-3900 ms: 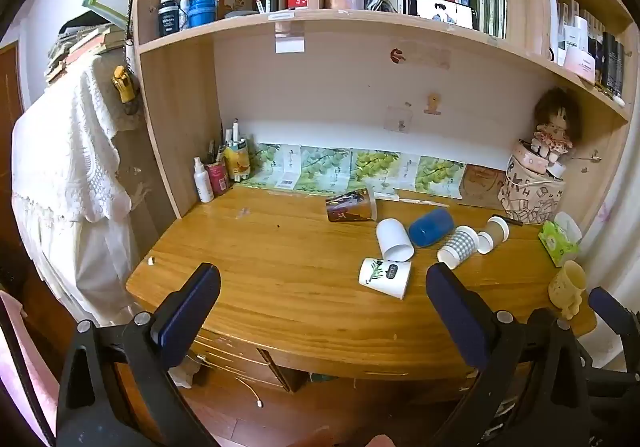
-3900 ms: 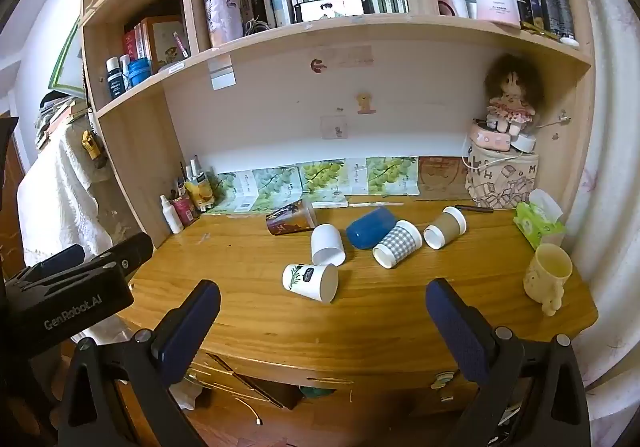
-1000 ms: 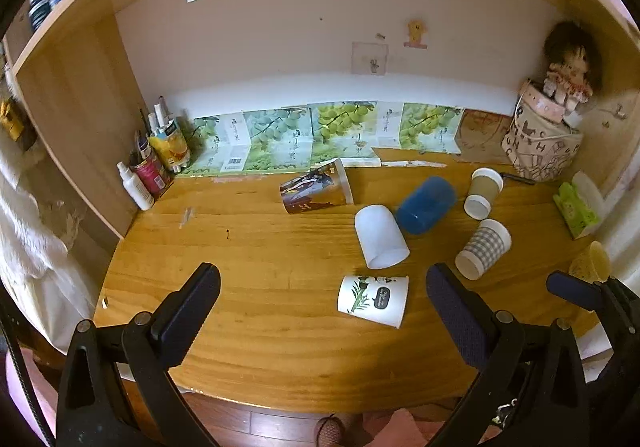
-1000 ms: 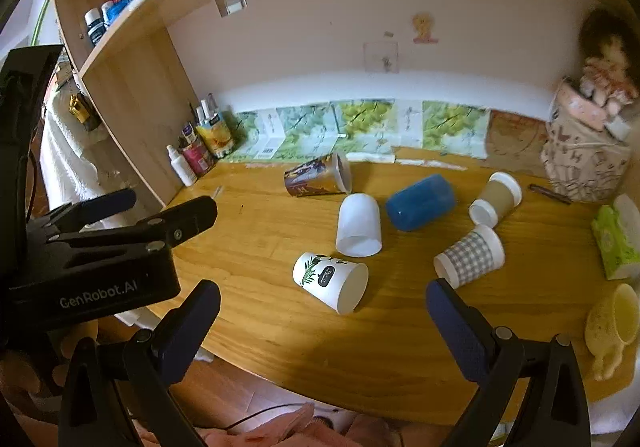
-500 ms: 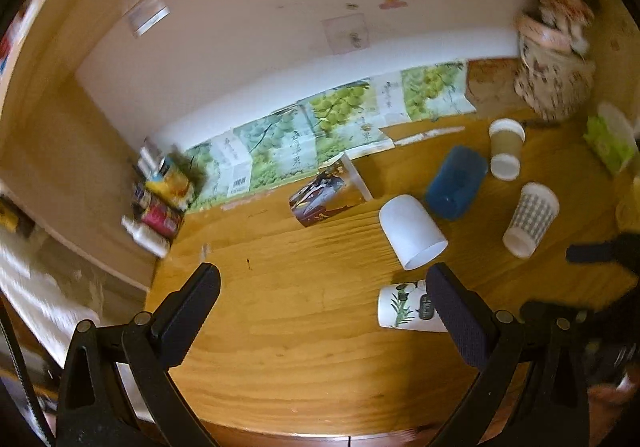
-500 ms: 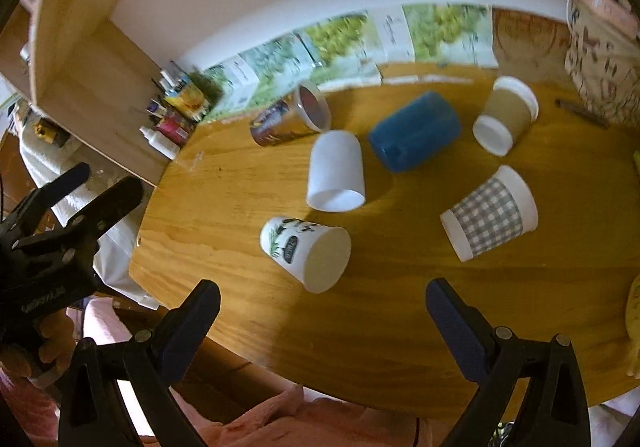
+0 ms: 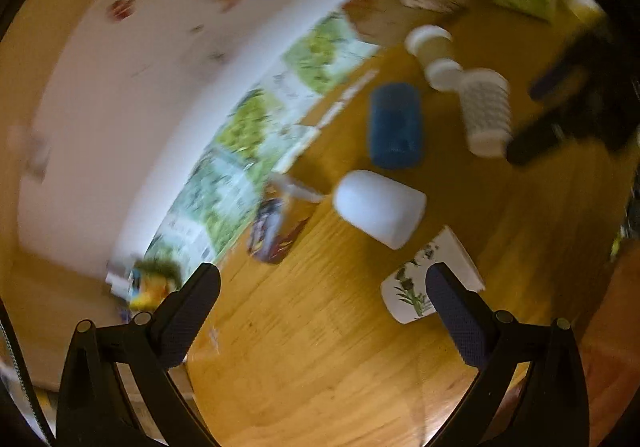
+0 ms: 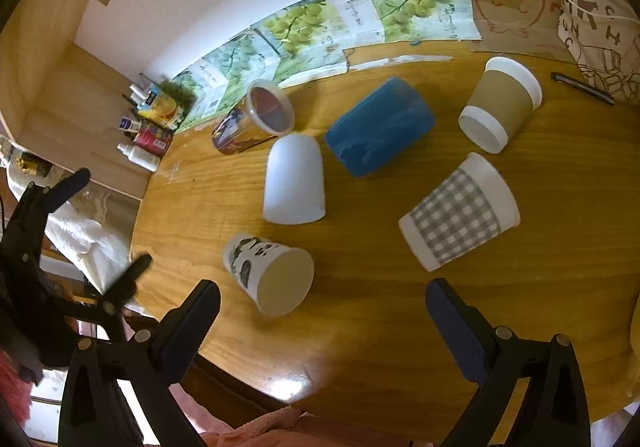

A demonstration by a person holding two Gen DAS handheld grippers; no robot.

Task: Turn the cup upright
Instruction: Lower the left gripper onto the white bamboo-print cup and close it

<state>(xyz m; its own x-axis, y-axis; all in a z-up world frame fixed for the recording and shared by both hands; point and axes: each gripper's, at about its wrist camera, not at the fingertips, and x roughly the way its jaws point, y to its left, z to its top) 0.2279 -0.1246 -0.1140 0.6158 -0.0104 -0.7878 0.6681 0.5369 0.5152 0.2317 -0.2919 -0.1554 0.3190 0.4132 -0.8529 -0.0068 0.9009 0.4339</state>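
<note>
on the wooden worktop [image 8: 400, 327] six cups lie on their sides. nearest the left claw [image 7: 320, 311], whose jaws stand wide apart and hold nothing, is the leaf-print paper cup [image 8: 268, 273], mouth toward the front edge. it looks light, thin-walled and easy to crush or roll, so a gentle pinch across its mid-body seems best. the right claw [image 8: 320, 311] is likewise spread and empty.

looks like a home study nook: wooden desk [image 8: 400, 327], grape posters [image 8: 408, 7] on the wall, toiletry bottles [image 8: 148, 127] in the corner
</note>
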